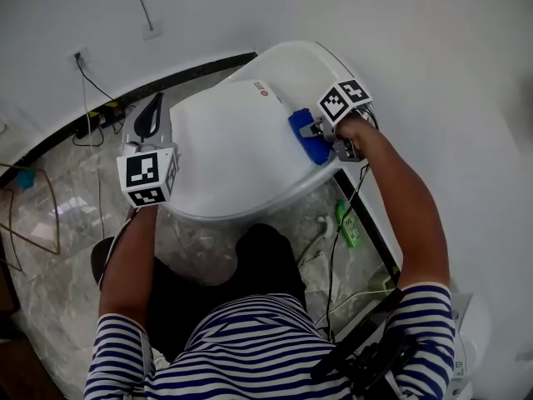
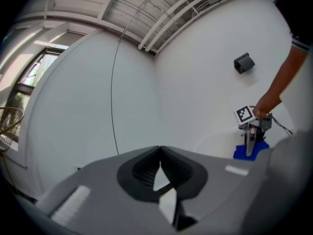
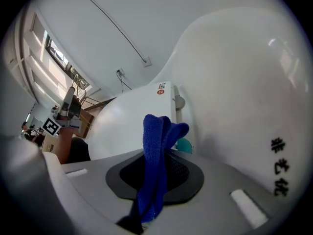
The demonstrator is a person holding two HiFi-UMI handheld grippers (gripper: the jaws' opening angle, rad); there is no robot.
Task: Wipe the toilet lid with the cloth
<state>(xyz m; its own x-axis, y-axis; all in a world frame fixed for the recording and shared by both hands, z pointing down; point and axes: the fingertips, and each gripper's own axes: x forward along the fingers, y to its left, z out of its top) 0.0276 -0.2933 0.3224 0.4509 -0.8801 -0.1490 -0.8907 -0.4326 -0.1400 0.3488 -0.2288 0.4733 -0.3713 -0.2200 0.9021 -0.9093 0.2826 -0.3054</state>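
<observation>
The white toilet lid [image 1: 229,144] is down, straight ahead of me. My right gripper [image 1: 323,140] is at the lid's right edge, shut on a blue cloth [image 1: 306,137] that rests on the lid. In the right gripper view the cloth [image 3: 155,165] stands folded between the jaws, with the lid [image 3: 129,119] beyond it. My left gripper [image 1: 150,117] hangs off the lid's left side, over the floor, shut with nothing in it; its fingertips [image 2: 160,151] meet. The left gripper view shows the right gripper [image 2: 251,142] and the cloth [image 2: 243,152] far off.
The white cistern [image 3: 244,77] rises behind the lid, close to the wall. A green bottle [image 1: 348,223] lies on the floor right of the bowl. Cables and a plug strip [image 1: 92,123] run along the left skirting. The person's dark trouser legs [image 1: 258,265] are against the bowl's front.
</observation>
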